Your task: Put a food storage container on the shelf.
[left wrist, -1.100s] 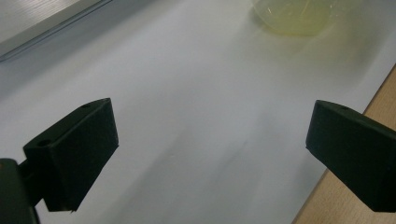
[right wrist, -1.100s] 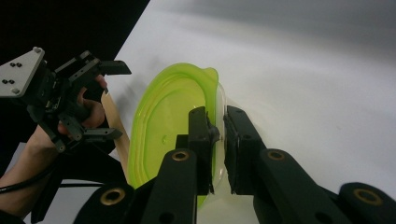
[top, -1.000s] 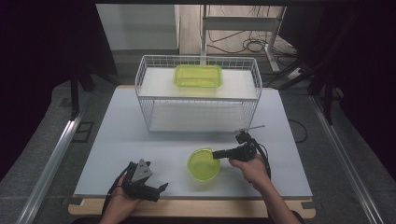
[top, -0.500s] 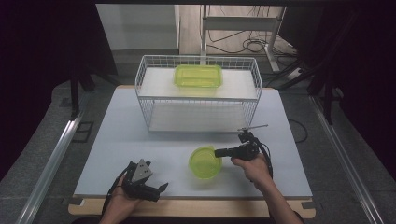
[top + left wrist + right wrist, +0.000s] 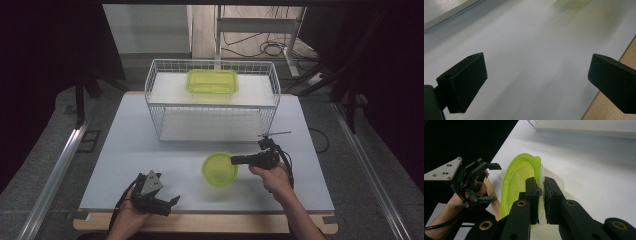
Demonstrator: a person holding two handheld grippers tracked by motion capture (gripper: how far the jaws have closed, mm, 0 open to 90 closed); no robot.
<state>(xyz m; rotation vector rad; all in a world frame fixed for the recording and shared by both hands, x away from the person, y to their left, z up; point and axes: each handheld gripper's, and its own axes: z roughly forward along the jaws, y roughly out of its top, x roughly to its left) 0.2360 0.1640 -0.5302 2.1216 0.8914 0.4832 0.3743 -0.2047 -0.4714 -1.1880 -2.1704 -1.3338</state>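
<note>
Gripping the green bowl's rim, your right tongs have nudged it slightly rightward — a lift looks next; left tongs rest wide open, empty.

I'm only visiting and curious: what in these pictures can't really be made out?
- Green bowl: near rim hidden behind the right gripper in the right gripper view.
- Green smear, left gripper view: too blurred to identify.
- Green container in the wire basket, high view: contents too small to tell.
</note>
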